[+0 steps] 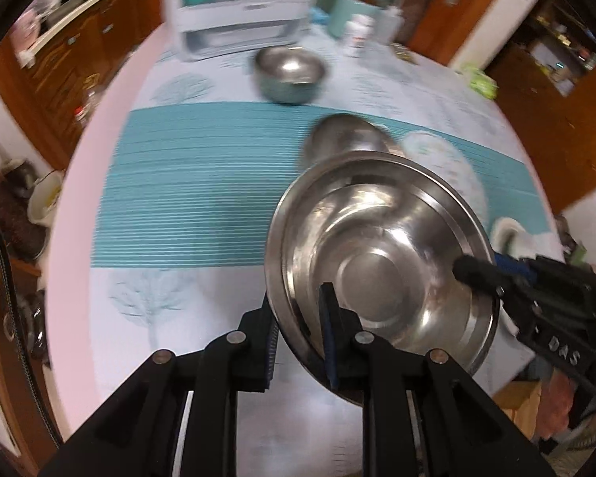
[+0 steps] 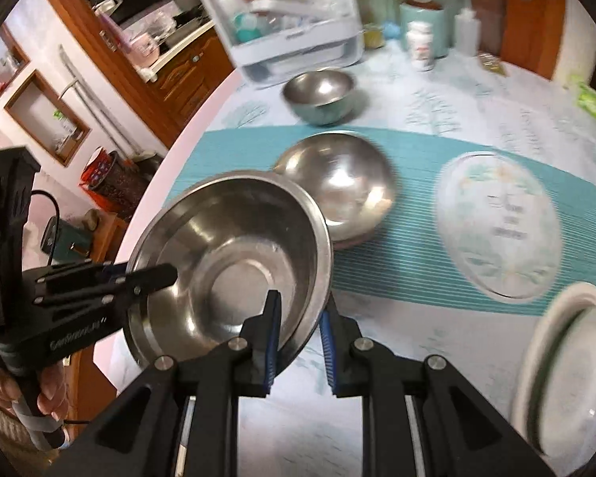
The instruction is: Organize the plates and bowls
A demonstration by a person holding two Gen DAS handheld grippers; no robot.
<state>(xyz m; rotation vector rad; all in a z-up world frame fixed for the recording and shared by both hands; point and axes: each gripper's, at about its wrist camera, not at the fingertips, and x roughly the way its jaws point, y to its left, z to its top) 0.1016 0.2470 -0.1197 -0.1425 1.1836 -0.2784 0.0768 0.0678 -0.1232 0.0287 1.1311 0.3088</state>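
Closest thing in both wrist views is the wide steel bowl (image 1: pixel 381 254), and it's pinched from two sides at once. The left gripper (image 1: pixel 298 338) has its jaws narrowed onto the near rim, one pad inside the bowl and one outside, and the right gripper (image 2: pixel 298 330) does the same on the opposite rim. So both are clamped on that one bowl, which looks lifted clear of the table and tipped a little.

From the bowl outward: a second steel bowl (image 2: pixel 337 183) sits just beyond it on the teal striped mat (image 1: pixel 202 183), upright and open side up. Past that, a smaller steel bowl (image 2: pixel 320 95) stands on the tablecloth (image 1: pixel 147 310) just in front of the white dish rack (image 2: pixel 298 35). To the right there's a printed plate (image 2: pixel 496 222) lying flat on the mat, and a white plate stack (image 2: pixel 568 365) nearer the edge.

My guess is the held bowl gets nested into that second bowl, which lies straight ahead of both grippers, roughly equally near to each. Everything's motion-blurred, so take fine detail loosely.
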